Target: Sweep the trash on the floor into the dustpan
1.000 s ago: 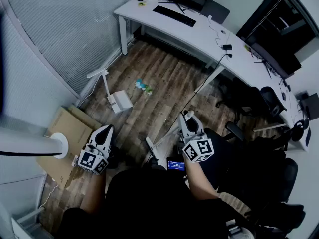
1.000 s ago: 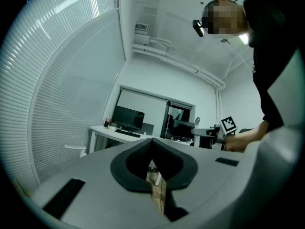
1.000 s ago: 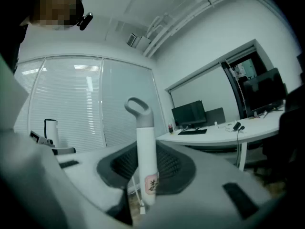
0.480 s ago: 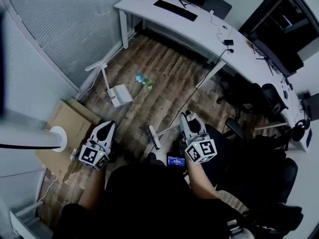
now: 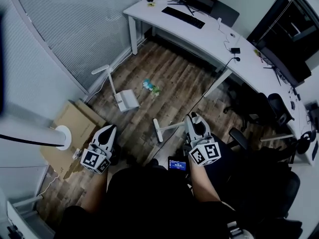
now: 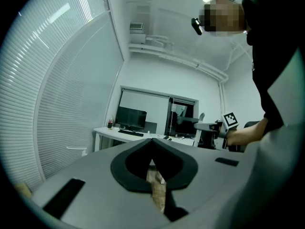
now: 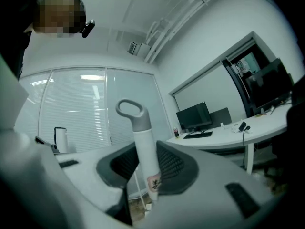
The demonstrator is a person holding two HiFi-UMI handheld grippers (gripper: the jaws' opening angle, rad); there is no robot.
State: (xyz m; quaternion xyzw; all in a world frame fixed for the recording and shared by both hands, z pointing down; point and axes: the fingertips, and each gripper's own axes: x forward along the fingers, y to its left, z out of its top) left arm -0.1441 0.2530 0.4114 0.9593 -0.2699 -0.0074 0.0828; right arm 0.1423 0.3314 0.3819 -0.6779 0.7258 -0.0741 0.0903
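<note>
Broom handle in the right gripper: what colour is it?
The broom handle is white with a grey loop end; clearest in the right gripper view.

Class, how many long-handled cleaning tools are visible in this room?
2. The dustpan stands on the floor near the blinds, close to the trash. The broom is in the right gripper. Others could be hidden from view.

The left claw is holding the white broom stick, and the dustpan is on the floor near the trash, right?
No: the right gripper holds the white broom stick, as the right gripper view shows. The dustpan is on the floor near the trash.
</note>
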